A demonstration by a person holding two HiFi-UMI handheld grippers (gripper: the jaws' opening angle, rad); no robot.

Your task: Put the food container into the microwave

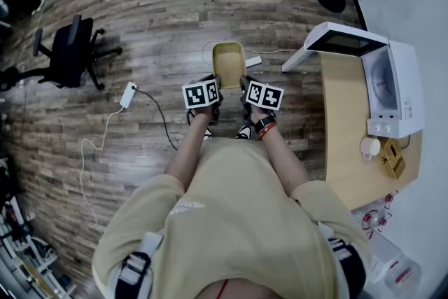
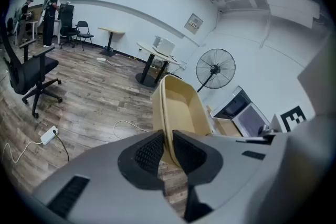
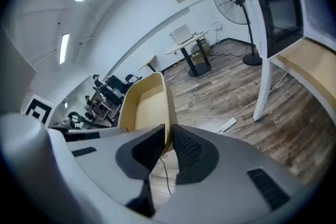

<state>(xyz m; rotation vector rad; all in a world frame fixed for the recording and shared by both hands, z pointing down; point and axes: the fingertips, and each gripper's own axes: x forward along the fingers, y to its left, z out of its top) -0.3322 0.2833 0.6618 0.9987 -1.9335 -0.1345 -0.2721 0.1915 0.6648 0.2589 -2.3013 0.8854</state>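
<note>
Over wide floor [image 1: 154, 17], claws [image 2: 167, 136] [image 3: 169, 134] clamp opposite container [image 1: 229, 63] rims.

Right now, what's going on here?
A person holds a beige food container between two handheld grippers. The left gripper is clamped on one side wall and the right gripper on the opposite wall, with the container held above the wood floor. The microwave sits on a table to the person's right with its door open. The container is not inside yet.
</note>
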